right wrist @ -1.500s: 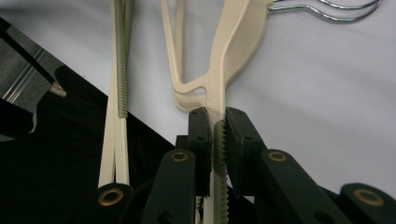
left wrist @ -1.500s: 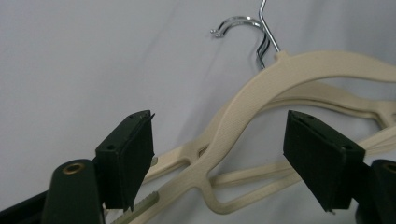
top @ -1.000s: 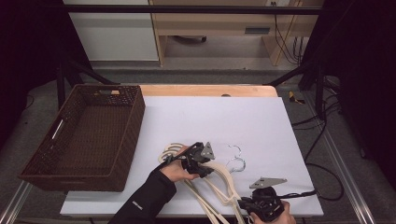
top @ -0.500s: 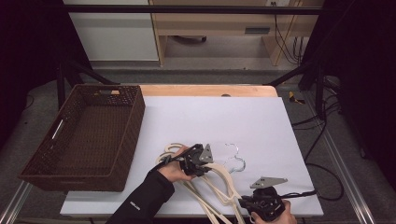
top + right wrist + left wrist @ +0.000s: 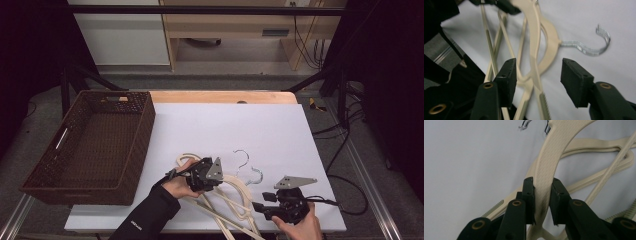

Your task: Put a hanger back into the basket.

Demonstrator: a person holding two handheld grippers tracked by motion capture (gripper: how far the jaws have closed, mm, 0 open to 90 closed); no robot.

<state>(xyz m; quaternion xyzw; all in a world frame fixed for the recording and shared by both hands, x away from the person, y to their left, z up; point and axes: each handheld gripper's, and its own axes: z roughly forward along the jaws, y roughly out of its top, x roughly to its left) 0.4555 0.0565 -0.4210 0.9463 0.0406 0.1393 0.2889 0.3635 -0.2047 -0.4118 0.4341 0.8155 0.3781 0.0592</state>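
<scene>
The left tongs (image 5: pixel 541 195) are clamped on a cream hanger (image 5: pixel 551 157), having just closed further. The right tongs (image 5: pixel 536 80) have just been opening and stand apart astride the hangers (image 5: pixel 227 197), seemingly gripping none. The pile lies on the white surface (image 5: pixel 225 125), its hooks (image 5: pixel 248 167) toward one o'clock. At nine o'clock sits a basket (image 5: pixel 40 185).
</scene>
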